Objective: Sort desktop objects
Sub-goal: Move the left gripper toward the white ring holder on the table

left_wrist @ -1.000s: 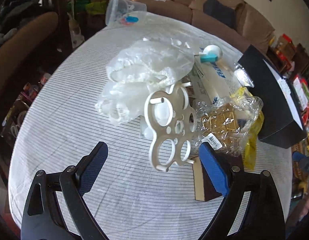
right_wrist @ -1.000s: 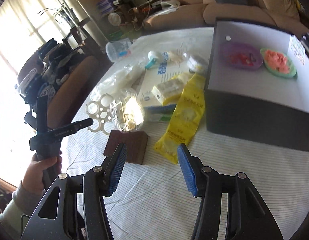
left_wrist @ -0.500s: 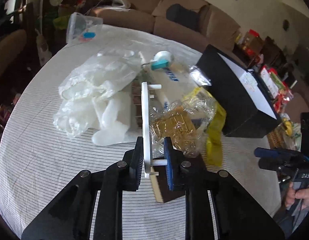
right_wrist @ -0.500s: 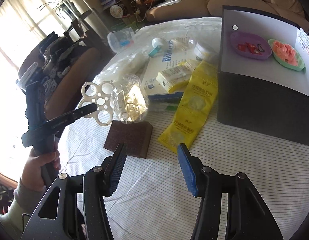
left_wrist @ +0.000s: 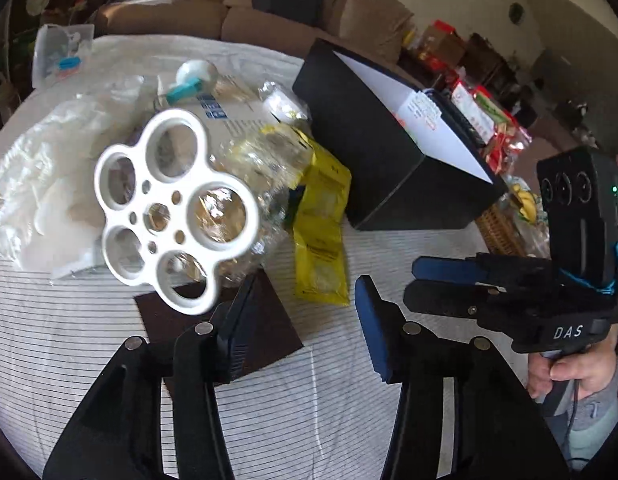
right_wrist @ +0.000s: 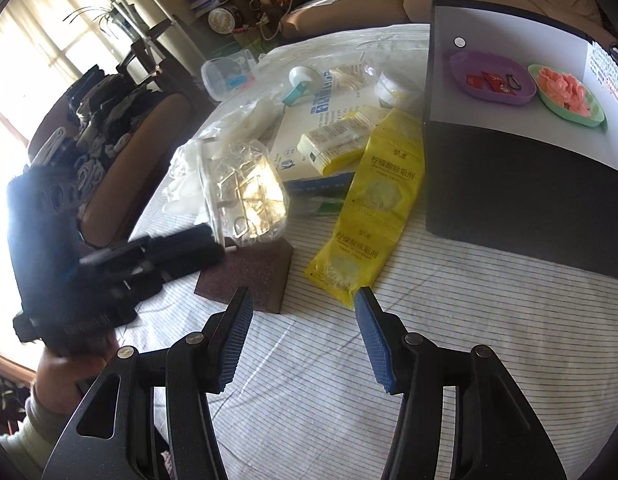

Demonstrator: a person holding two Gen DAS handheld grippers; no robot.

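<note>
A white plastic holder with several round holes (left_wrist: 173, 208) is in the air, blurred, just left of my left gripper's left finger (left_wrist: 237, 320) and outside the jaws. My left gripper (left_wrist: 305, 292) is opening with nothing between its pads. It hovers over a brown block (left_wrist: 265, 336) on the striped tablecloth. Open and empty, my right gripper (right_wrist: 303, 300) hangs above the cloth before the brown block (right_wrist: 249, 276) and a yellow sachet strip (right_wrist: 377, 208). A clear packet of gold clips (right_wrist: 253, 196) lies behind the block.
A black box (right_wrist: 509, 200) stands at the right, carrying a purple dish (right_wrist: 489, 80) and a green dish (right_wrist: 569, 96). Behind lie a white carton (right_wrist: 309, 132), a tape dispenser (right_wrist: 303, 80), bagged white gloves (left_wrist: 41, 184) and a clear tub (right_wrist: 225, 74). A chair (right_wrist: 121, 168) stands left.
The left gripper shut on the white holder, carried it up and to the right, then opened its jaws; the holder now sits outside them, turned flat-on. The right gripper kept still.
</note>
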